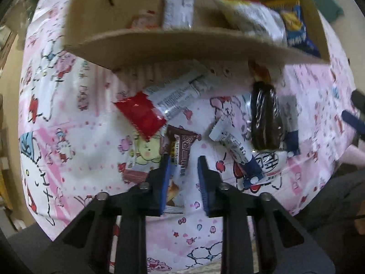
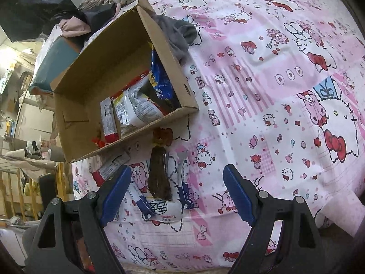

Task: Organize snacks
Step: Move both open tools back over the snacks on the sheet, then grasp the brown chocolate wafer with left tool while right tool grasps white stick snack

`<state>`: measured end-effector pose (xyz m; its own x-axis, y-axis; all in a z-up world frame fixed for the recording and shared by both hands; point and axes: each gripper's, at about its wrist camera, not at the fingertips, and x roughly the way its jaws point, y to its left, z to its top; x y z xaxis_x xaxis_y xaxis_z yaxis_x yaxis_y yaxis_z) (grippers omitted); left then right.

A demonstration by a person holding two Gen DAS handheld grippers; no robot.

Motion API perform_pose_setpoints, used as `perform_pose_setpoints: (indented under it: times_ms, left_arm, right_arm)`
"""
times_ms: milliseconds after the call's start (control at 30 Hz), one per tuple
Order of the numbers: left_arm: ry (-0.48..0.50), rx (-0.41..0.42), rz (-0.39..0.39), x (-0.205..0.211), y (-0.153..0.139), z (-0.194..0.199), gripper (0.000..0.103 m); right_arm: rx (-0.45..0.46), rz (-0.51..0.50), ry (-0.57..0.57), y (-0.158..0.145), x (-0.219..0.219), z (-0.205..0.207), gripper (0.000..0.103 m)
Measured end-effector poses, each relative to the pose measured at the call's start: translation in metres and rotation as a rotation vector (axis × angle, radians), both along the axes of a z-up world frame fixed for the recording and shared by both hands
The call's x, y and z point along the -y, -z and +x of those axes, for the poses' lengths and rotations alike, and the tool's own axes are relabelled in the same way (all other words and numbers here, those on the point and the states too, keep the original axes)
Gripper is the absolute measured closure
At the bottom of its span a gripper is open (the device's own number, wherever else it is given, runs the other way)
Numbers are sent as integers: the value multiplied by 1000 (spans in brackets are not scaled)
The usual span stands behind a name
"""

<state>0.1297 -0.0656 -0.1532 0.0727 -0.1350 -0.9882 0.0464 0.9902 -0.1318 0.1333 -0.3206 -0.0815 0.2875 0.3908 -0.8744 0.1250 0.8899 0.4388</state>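
My left gripper (image 1: 184, 159) points straight down at the bed, its blue pads close together on a brown snack packet (image 1: 182, 150) that lies flat on the sheet. Beyond it lie a red packet (image 1: 141, 114), a silver-white packet (image 1: 178, 96), a long dark packet (image 1: 265, 118) and a white and blue packet (image 1: 237, 148). Behind these stands the cardboard box (image 1: 182, 43) holding several snacks. My right gripper (image 2: 176, 167) hovers open and empty above the dark packet (image 2: 158, 173), in front of the box (image 2: 159, 121).
A pink cartoon-print sheet (image 2: 273, 91) covers the bed, bare to the right of the box. A grey cloth (image 2: 180, 34) lies against the box's right wall, with piled clothes behind. One blue pad of the right gripper (image 1: 351, 118) shows at the left wrist view's right edge.
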Motion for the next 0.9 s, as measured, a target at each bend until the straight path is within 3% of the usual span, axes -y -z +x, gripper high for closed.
perform_pose_setpoints:
  times_ms: [533, 900]
  left_arm:
    - [69, -8, 65, 20, 15, -7, 90]
    - [-40, 98, -83, 6, -54, -23, 91]
  right_arm:
    - [-29, -28, 6, 10, 0, 5, 17]
    - [-84, -47, -29, 26, -9, 7, 18]
